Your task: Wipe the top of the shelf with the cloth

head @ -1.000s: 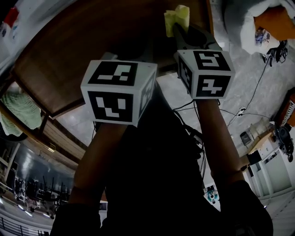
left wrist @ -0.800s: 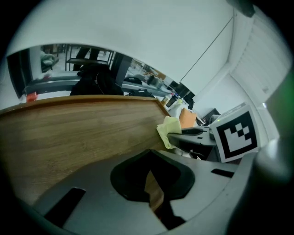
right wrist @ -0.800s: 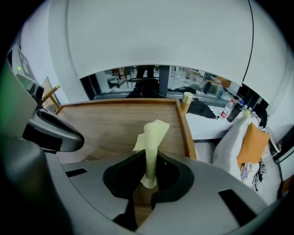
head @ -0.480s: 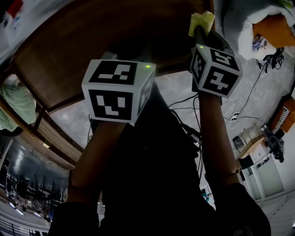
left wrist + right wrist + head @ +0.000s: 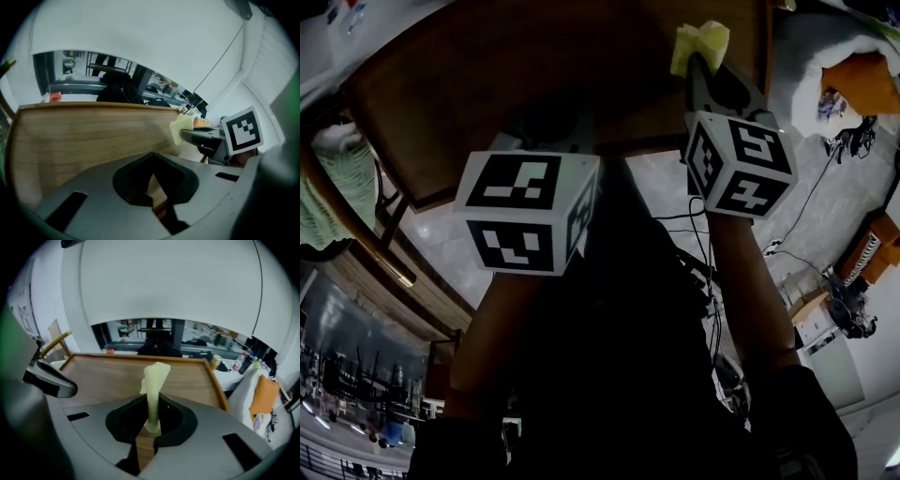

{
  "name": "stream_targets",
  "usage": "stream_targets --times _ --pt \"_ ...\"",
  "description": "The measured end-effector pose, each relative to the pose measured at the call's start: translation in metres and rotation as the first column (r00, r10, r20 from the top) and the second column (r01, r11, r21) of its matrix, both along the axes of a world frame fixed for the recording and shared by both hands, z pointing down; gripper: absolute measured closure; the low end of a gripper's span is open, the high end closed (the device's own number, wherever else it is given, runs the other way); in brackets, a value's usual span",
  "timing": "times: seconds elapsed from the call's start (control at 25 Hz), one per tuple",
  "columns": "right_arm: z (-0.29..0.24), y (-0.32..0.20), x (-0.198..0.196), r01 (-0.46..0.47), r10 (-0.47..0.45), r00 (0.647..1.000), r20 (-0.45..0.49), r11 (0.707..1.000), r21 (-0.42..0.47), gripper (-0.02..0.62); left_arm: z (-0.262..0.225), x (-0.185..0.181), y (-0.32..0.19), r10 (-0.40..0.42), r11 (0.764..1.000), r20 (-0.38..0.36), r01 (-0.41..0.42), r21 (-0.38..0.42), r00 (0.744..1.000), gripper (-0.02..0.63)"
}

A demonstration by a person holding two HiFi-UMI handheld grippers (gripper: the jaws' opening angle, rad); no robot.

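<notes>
The yellow cloth (image 5: 153, 378) is pinched in the right gripper (image 5: 149, 422), whose jaws are clamped on its lower end so that the rest stands up as a narrow crumpled fold; it sits over the right part of the wooden shelf top (image 5: 108, 376), near the raised rim on that side; the left gripper (image 5: 152, 180) has its jaws drawn together with nothing between them, only a sliver of wood showing through, and it hangs over the near edge of the same board, well apart from the cloth. As for progress, I judge the wiping barely begun or only just under way; the cloth is bunched rather than spread, no streak or cleaned patch shows on the wood, and the broad middle and left of the top look untouched; whether the cloth touches the surface at all I cannot tell. The head view gives the layout; both marker cubes sit close to the camera, the cloth (image 5: 698, 45) pokes out beyond the right gripper (image 5: 701, 70), and the shelf top (image 5: 506, 75) looks dark. Only the left gripper view shows the cloth (image 5: 180, 129) side-on, level with the board at its right edge; only the right gripper view shows the grip itself, and an orange bundle (image 5: 262, 397) off to the right.
</notes>
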State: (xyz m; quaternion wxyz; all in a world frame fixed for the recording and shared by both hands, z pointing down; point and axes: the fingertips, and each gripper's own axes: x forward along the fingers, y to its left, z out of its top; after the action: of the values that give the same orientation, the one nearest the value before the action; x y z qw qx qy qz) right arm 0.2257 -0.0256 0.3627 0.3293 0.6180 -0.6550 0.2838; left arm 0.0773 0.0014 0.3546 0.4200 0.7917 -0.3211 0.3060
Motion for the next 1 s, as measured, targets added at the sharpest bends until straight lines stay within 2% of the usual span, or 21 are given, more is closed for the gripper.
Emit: stream_targets --times 0.08,0.2,0.32,0.56,0.64,0.72,0.84,1.0 --pt "-0.005 -0.006 -0.054 0.065 -0.067 0.994 0.085 0.998 0.026 0.548 -0.004 -0.036 -0.002 -0.041 0.999 0.021 0.041 0.005 0.999 0.597" --pt "-0.012 -0.014 -0.145 0.153 -0.161 0.964 0.210 0.987 0.056 0.548 -0.017 -0.100 -0.008 -0.123 0.992 0.020 0.124 -0.006 0.992 0.597" --pt "-0.013 -0.014 -0.236 0.243 -0.259 0.916 0.306 0.966 0.092 0.548 -0.035 -0.162 -0.010 -0.211 0.977 -0.007 0.211 -0.025 0.977 0.597" --pt "0.007 0.017 -0.379 0.398 -0.376 0.794 0.477 0.916 0.058 0.548 -0.055 -0.256 0.004 -0.253 0.968 0.071 0.252 0.023 0.965 0.597" --pt "0.016 0.029 -0.410 0.431 -0.387 0.774 0.501 0.902 0.031 0.548 -0.054 -0.279 0.014 -0.230 0.973 0.112 0.228 0.031 0.967 0.597" --pt "0.026 0.038 -0.431 0.453 -0.388 0.769 0.508 0.892 -0.005 0.548 -0.057 -0.292 0.021 -0.208 0.978 0.115 0.206 0.026 0.971 0.597" --pt "0.040 0.043 -0.447 0.465 -0.380 0.780 0.496 0.884 -0.053 0.548 -0.063 -0.301 0.027 -0.177 0.984 0.116 0.175 0.029 0.977 0.597" --pt "0.055 0.054 -0.461 0.475 -0.376 0.806 0.458 0.871 -0.122 0.548 -0.064 -0.317 0.036 -0.181 0.983 0.092 0.182 0.004 0.979 0.597"
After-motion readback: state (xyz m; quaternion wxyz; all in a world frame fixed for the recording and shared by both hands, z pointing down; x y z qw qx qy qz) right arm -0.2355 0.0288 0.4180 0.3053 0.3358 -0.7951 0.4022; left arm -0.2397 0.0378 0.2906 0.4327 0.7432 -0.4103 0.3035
